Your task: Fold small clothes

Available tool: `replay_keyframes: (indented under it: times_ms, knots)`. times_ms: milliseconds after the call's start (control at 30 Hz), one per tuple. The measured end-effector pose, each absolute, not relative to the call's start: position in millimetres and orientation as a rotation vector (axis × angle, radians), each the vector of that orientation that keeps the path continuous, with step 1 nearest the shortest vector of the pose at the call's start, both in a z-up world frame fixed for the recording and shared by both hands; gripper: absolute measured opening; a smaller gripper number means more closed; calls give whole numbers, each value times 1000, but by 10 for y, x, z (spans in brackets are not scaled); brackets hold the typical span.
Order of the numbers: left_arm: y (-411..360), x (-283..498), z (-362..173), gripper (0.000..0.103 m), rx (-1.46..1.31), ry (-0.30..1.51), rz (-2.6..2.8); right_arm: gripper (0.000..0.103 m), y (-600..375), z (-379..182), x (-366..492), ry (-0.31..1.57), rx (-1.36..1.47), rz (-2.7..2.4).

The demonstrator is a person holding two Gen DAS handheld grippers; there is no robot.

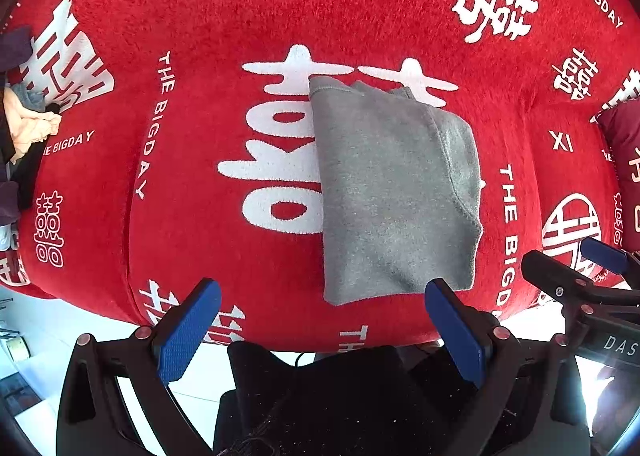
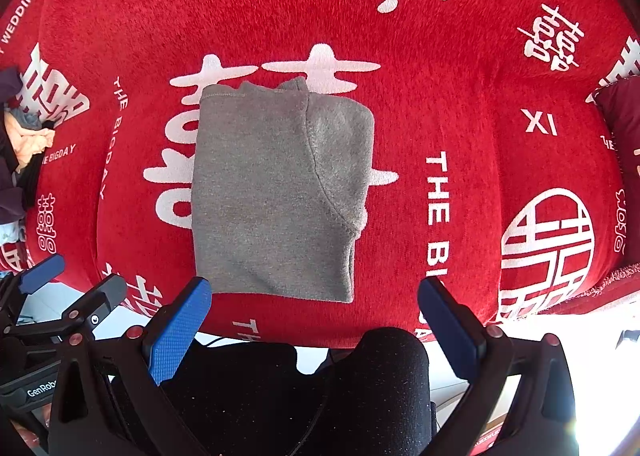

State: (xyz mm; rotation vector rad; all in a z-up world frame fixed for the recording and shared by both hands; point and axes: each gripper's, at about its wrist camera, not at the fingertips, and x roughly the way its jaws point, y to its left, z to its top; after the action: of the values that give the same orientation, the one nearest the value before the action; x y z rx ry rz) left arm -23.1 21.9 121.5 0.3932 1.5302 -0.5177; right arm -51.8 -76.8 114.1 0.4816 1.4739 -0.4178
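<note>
Both tongs, left (image 1: pixel 322 326) and right (image 2: pixel 314 322), hang spread below the folded grey garment (image 2: pixel 276 195); smooth edges before stacking.

Red sofa cover (image 1: pixel 224 7) with white lettering, bright white floor (image 1: pixel 44 332)

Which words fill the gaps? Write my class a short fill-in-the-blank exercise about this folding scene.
1. The folded garment is ____ in colour.
2. It lies on a ____ cover with white characters.
3. The fingers of the left gripper stand ____, holding nothing.
4. The pads on the right gripper are ____.

Missing words: grey; red; open; blue
</note>
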Motion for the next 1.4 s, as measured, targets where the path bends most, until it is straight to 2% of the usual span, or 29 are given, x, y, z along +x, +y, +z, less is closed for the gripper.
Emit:
replay_keyframes:
  times_ms: [1400]
  knots:
    - [202, -221, 1219, 102, 425, 1484, -507, 103, -798, 1136, -515, 1478, 473, -429]
